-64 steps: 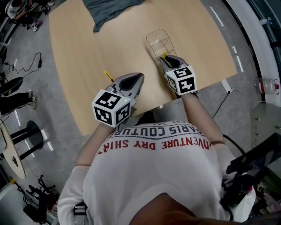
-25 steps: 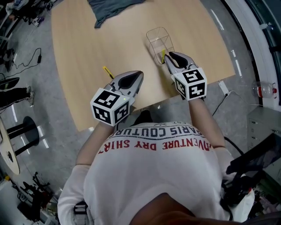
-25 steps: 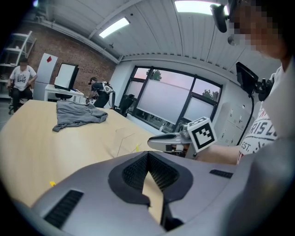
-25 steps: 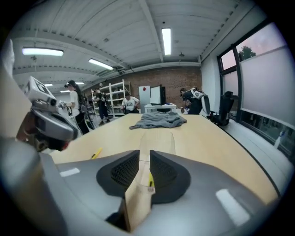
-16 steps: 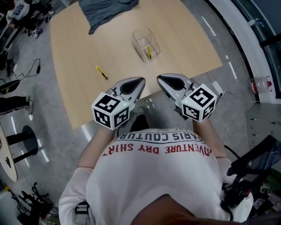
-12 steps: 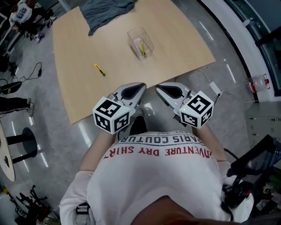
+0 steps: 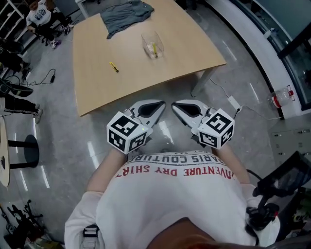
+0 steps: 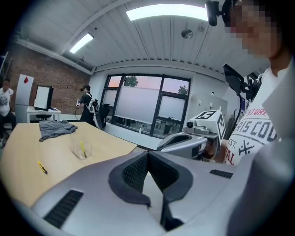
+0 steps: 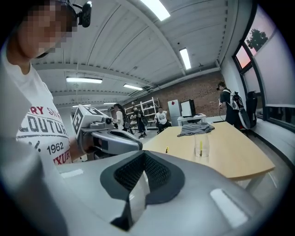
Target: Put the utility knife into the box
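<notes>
Too small to make out any blade or print on the utility knife [image 7: 152, 47]. Reads "PARIS COUTURE" and "ADVENTURE DRY SHIRT" on the white shirt [image 7: 175, 194], upside down in the head view. Stands yellow inside the clear box [image 7: 152, 39], near the desk's [image 7: 184, 53] far edge. Second knife [image 7: 113, 67] flat toward the left edge, well apart from the box. Grey cloth [image 7: 127, 14] at the far edge. Left gripper [image 7: 163, 103] and right gripper [image 7: 174, 103] both closed on nothing, held off the desk's near edge.
</notes>
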`<control>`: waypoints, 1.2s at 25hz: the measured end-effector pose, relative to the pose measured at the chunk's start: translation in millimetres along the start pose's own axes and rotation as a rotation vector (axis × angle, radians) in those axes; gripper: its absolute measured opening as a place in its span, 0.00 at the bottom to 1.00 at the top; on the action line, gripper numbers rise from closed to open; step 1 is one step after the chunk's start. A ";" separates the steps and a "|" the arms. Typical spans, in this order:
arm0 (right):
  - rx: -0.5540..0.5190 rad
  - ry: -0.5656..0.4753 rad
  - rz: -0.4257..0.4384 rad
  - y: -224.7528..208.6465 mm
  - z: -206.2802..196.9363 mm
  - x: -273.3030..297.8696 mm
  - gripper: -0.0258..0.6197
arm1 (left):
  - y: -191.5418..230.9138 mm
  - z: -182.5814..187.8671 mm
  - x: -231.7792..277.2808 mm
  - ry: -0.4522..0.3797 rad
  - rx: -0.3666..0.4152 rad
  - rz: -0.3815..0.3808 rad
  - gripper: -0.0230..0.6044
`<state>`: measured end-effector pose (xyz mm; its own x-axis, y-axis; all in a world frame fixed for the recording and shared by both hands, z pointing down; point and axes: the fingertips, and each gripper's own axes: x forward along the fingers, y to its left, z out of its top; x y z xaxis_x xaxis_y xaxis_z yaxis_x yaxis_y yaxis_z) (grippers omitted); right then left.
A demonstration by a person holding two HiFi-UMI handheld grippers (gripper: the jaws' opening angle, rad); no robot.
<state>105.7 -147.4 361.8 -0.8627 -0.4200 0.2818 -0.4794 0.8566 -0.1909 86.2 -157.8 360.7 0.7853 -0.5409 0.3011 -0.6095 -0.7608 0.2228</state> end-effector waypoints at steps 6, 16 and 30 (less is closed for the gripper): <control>0.017 -0.007 -0.024 53.1 -14.0 -23.3 0.04 | -45.0 -7.0 -29.3 0.011 0.047 -0.027 0.04; 0.014 -0.033 -0.082 233.6 -56.7 -32.1 0.04 | -129.2 -86.1 -189.3 0.001 0.054 -0.024 0.04; -0.007 -0.064 -0.107 389.7 -64.8 -65.2 0.04 | -224.2 -108.6 -320.8 -0.042 0.095 -0.039 0.04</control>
<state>-14.5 233.2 329.9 -0.8154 -0.5270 0.2395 -0.5681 0.8080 -0.1563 -40.9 225.2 314.8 0.8135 -0.5231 0.2540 -0.5667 -0.8112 0.1445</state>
